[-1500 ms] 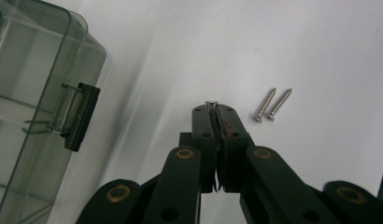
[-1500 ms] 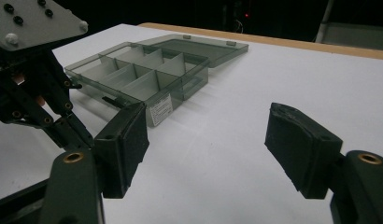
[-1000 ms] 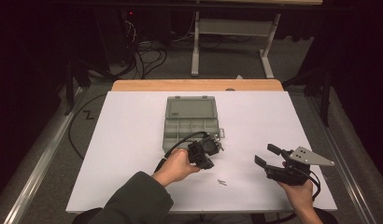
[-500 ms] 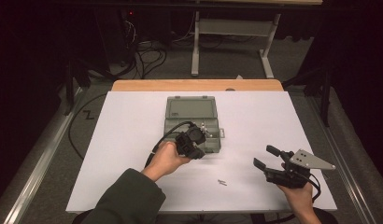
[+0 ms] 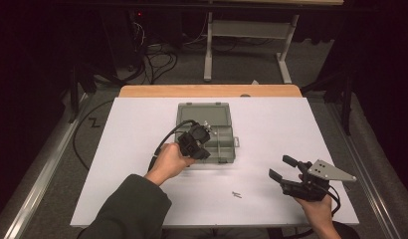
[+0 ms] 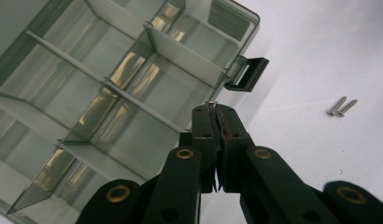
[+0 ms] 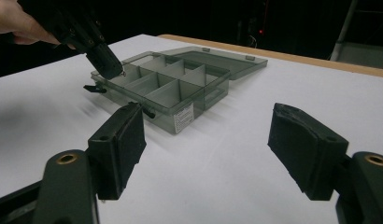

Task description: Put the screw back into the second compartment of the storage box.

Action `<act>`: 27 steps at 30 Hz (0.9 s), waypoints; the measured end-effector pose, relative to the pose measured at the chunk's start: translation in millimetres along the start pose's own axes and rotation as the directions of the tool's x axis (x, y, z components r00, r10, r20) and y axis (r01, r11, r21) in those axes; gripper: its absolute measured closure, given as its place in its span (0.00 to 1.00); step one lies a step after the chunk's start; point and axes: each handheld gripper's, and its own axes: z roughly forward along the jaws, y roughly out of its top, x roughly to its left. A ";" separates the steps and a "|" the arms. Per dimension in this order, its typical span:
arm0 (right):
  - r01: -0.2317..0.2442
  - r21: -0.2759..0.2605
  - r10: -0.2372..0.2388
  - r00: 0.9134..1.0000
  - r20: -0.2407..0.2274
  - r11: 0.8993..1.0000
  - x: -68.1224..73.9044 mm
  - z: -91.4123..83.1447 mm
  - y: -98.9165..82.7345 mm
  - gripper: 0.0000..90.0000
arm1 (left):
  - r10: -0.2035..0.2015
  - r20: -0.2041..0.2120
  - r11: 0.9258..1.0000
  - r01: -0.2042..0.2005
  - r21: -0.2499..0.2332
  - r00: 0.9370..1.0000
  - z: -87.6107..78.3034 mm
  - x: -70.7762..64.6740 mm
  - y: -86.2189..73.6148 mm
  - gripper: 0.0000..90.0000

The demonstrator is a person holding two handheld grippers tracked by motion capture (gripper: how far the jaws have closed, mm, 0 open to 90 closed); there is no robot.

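Note:
A clear grey compartment box (image 5: 231, 149) lies open at the table's middle, its lid flat behind it. My left gripper (image 5: 206, 131) hangs over the box's near compartments (image 6: 133, 93), shut on a small screw (image 6: 211, 103) whose head pokes out of the jaw tips. In the right gripper view, that left gripper (image 7: 116, 72) tilts down over the box's near left corner (image 7: 103, 77). Two more screws (image 5: 236, 194) lie loose on the white table, also seen as a pair of screws (image 6: 341, 107) beside the box. My right gripper (image 5: 283, 168) is held at the front right, open with nothing between its pads (image 7: 124, 144).
The box's black latch (image 6: 248, 72) sticks out from its front wall. The white table top (image 5: 142, 124) ends in a wooden strip (image 5: 212, 90) at the back. Cables and a table frame sit on the floor beyond.
My left gripper has moved away from the table's front and now hangs over the box, shut throughout. The right gripper has hardly moved.

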 end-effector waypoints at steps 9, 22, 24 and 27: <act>-0.016 -0.011 0.016 1.000 0.002 1.000 -1.1 -1.6 0.7 0.32 | -0.039 -0.009 0.999 0.039 -0.012 0.999 -7.4 15.4 3.6 0.97; -0.012 -0.007 0.012 1.000 0.002 1.000 -1.5 -0.5 0.8 0.32 | -0.100 -0.029 0.995 0.099 -0.020 0.995 -10.2 37.6 9.4 0.97; -0.012 -0.007 0.012 1.000 -0.002 1.000 -1.6 -0.4 0.7 0.32 | -0.116 -0.035 0.993 0.115 -0.023 0.993 -8.4 40.4 10.2 0.97; -0.010 -0.009 0.010 1.000 -0.003 1.000 -1.7 -0.5 0.8 0.32 | -0.128 -0.042 0.992 0.127 -0.019 0.991 -7.1 45.4 11.3 0.97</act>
